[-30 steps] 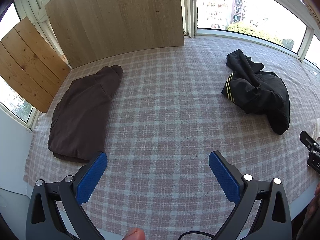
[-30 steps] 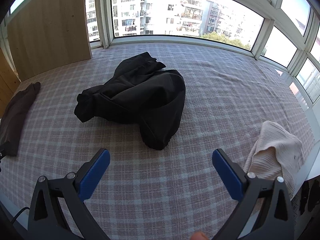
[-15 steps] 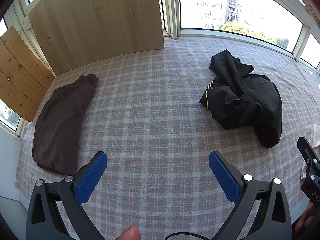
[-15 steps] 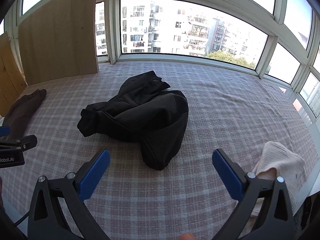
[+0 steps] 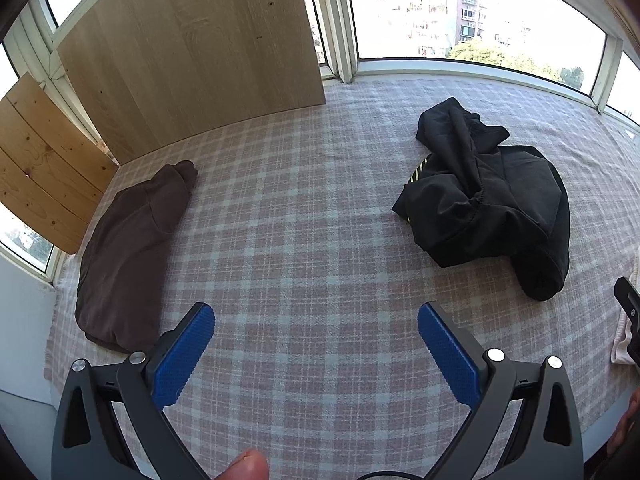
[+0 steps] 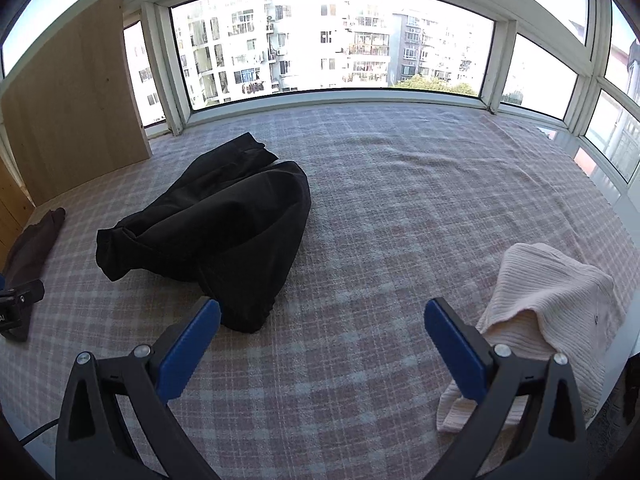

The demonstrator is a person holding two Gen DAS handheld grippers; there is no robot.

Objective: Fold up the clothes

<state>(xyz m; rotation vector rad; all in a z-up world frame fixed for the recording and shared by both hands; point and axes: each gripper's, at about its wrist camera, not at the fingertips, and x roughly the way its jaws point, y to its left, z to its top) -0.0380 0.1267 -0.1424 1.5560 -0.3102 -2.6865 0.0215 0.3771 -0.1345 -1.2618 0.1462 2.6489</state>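
The step in hand looks like reaching for the next unfolded piece, the crumpled black garment (image 6: 216,232), which lies bunched on the plaid bed cover (image 6: 400,208) at about ten o'clock from the right gripper (image 6: 322,332) and two o'clock from the left gripper (image 5: 316,338); to do it well, each gripper should take a separate edge or corner rather than the thick middle, lift just enough to shake the bundle loose, then spread it flat before any fold; the yellow-striped trim (image 5: 416,174) may help find a hem, though which part it belongs to I cannot tell; both grippers are spread wide, blue pads well apart, holding nothing and touching nothing; the brown garment (image 5: 128,248) at nine o'clock already lies in a tidy folded shape; the cream ribbed garment (image 6: 548,304) sits loose at three o'clock, just beside the right gripper's outer finger.
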